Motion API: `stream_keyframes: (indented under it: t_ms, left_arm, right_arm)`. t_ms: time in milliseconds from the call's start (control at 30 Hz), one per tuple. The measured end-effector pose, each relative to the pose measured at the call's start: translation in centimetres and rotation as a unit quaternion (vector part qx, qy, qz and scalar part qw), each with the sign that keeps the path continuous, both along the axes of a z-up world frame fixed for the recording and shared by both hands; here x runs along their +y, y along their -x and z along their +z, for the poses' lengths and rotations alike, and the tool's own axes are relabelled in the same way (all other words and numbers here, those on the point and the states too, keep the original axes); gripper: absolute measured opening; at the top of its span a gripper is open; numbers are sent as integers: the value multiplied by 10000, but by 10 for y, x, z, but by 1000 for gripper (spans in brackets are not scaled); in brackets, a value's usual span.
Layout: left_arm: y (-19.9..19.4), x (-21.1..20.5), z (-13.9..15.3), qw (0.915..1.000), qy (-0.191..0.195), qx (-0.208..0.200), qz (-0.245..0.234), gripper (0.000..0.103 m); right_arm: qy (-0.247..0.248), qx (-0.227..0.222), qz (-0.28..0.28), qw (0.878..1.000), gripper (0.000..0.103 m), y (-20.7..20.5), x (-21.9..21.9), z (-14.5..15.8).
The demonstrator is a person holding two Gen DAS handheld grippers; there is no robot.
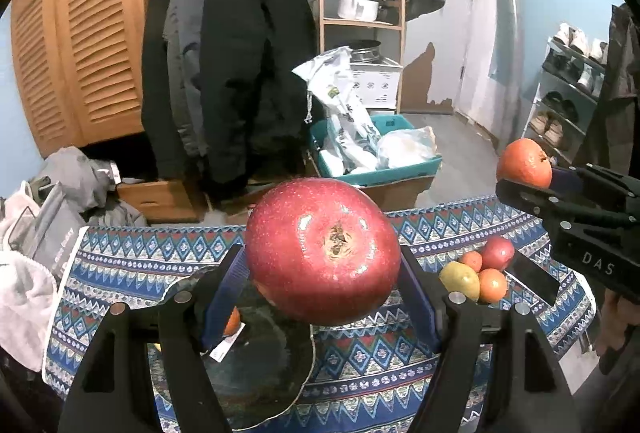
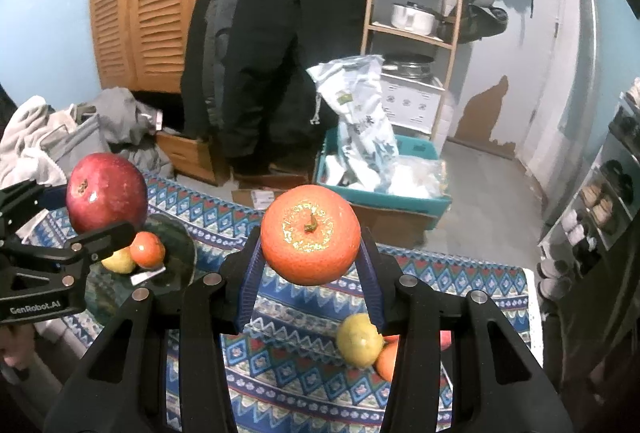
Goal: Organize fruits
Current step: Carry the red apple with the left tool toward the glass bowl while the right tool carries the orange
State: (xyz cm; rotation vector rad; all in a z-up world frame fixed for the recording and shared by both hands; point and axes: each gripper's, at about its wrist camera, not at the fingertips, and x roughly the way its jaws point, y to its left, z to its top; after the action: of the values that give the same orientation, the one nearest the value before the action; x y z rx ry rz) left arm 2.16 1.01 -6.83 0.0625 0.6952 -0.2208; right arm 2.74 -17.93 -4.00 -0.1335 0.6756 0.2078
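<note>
The left gripper (image 1: 323, 265) has its jaws clenched on a red apple (image 1: 322, 250), held in the air above a dark plate (image 1: 256, 365) that lies on the worktop's patterned cloth (image 1: 360, 373). On that plate sit a small orange (image 2: 147, 249) and a yellowish fruit (image 2: 118, 261), touching each other, with a white label (image 2: 147, 276) just beside them. The right gripper (image 2: 310, 265) has its jaws clenched on a large orange (image 2: 310, 234), also held clear of the cloth. Below it lies a loose pile (image 1: 482, 271) on the cloth: a yellow-green fruit (image 1: 460, 279), two small oranges and a red apple, all touching. Each gripper shows in the other's view, well apart. Behind the worktop stand a teal bin (image 1: 384, 175) with bags, a dark coat (image 1: 240, 45) and a wooden shelf (image 1: 360, 21).
</note>
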Motion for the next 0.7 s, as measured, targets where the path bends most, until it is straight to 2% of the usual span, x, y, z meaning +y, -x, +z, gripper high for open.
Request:
stream_keyframes:
  t_ms: [700]
  left_arm:
    - [-4,59,-21,9978,-29,279,600,75]
  right_arm:
    - [-57,353,567,9978,44,-30,73,-15]
